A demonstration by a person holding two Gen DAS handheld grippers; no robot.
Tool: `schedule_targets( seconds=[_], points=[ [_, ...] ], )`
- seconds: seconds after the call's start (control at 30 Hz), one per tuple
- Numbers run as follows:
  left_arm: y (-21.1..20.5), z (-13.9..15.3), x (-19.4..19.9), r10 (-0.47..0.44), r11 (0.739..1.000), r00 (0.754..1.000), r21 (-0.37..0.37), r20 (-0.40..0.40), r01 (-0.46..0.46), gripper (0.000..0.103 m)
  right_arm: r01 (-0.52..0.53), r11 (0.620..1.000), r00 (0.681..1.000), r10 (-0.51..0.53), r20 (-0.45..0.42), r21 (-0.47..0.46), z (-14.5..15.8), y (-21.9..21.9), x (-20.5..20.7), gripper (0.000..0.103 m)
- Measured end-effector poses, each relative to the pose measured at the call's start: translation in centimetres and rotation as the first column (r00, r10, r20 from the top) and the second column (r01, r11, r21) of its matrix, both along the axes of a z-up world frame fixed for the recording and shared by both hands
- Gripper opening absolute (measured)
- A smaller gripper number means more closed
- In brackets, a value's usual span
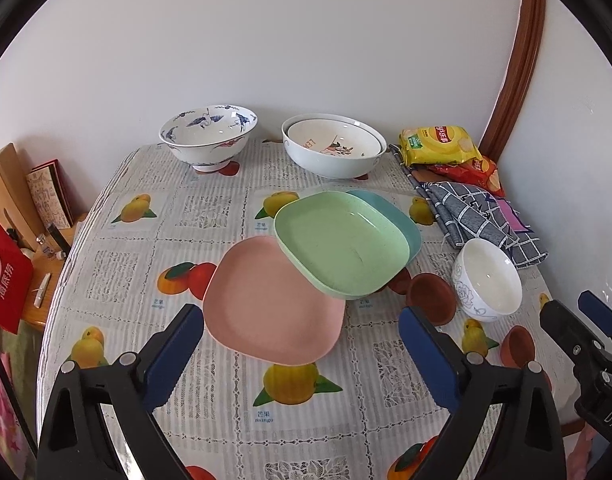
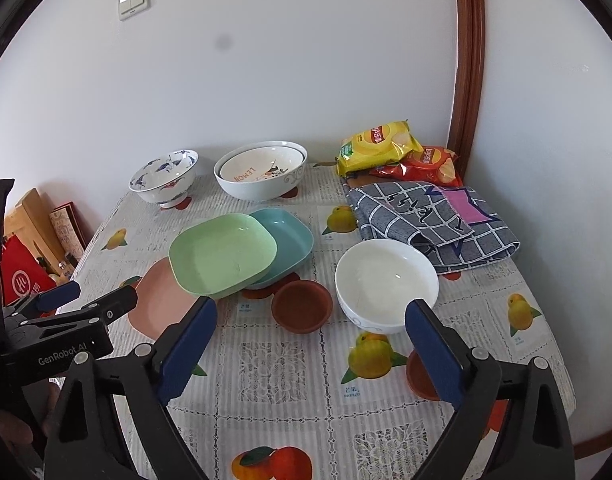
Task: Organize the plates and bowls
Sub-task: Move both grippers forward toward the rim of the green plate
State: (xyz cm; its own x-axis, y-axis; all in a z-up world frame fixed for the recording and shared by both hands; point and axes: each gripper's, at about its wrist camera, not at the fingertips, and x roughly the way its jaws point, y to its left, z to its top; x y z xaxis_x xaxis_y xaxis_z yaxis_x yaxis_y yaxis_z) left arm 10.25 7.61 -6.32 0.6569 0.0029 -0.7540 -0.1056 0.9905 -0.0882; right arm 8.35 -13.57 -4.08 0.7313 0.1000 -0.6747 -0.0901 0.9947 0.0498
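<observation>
Nearest the left wrist camera, the left gripper (image 1: 302, 340) gapes empty over the square pink plastic plate (image 1: 274, 304), whose far corner carries the tilted green plate (image 1: 341, 244) that may slide. From the right wrist view, the right gripper (image 2: 311, 344), spread and empty, faces the white ceramic bowl (image 2: 385, 284) near the table's right edge; a nudge could tip it.

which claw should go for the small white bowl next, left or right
Right, probably. The right claw is open, and the small white bowl sits just beyond its right-hand finger. The left claw is also open but faces the pink plate, with the bowl off to its right.
</observation>
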Motion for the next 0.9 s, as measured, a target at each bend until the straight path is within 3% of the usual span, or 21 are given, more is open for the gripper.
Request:
schedule_targets(
  seconds=[0.57,0.9],
  points=[
    [1.3,-2.1,6.3,0.024,1.000,0.999,-0.019,-0.038,-0.025,0.095,-0.058,0.998,0.998,0.058,-0.033,0.001,-1.5,1.8,6.2,0.083],
    [1.9,-4.7,10.2,0.032,0.999,0.997,-0.028,-0.070,-0.034,0.091,-0.081,0.997,0.993,0.081,-0.090,0.004,-4.3,2.8,10.8,0.070]
  ],
)
